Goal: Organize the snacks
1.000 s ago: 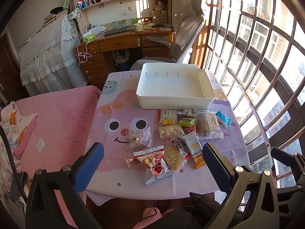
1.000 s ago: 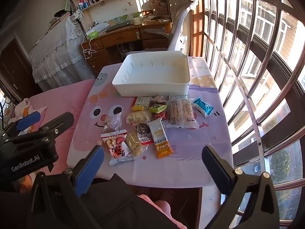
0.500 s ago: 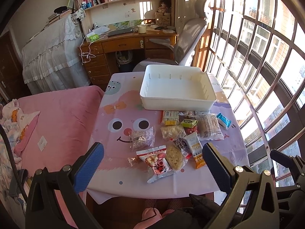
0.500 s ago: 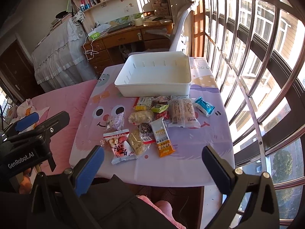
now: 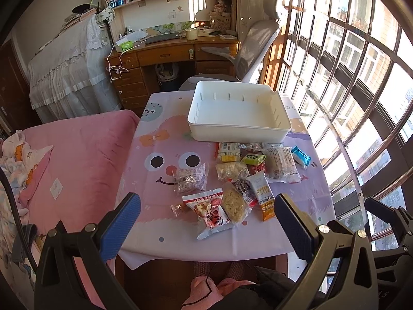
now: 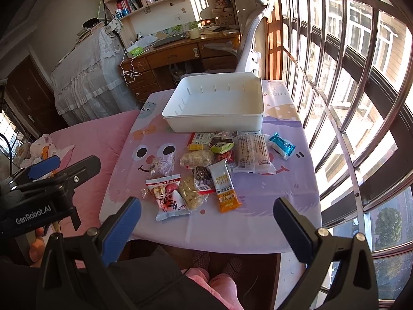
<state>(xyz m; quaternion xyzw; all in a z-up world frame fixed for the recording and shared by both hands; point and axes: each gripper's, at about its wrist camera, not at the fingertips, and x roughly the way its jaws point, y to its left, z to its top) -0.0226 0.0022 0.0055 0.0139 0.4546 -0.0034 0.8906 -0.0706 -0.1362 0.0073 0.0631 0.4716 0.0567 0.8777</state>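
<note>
Several snack packets lie in a loose heap on the table's cartoon cloth (image 5: 160,201): a red-and-white packet (image 5: 210,213) nearest me, an orange oat bar (image 5: 263,196), a long white cracker pack (image 5: 280,164) and a small blue packet (image 5: 300,156). An empty white bin (image 5: 238,129) stands behind them, also in the right wrist view (image 6: 216,124). My left gripper (image 5: 206,219) is open and empty, held above the table's near edge. My right gripper (image 6: 206,217) is open and empty, at the same edge, right of the left one.
A pink bed (image 5: 77,160) adjoins the table on the left. A grey office chair (image 5: 247,56) and wooden desk (image 5: 167,54) stand behind it. Barred windows (image 5: 348,90) run along the right. My knees (image 6: 219,279) are below the table's front edge.
Both grippers have shifted slightly; the table and bin sit a little further right and lower in both views. Nothing was taken hold of.
</note>
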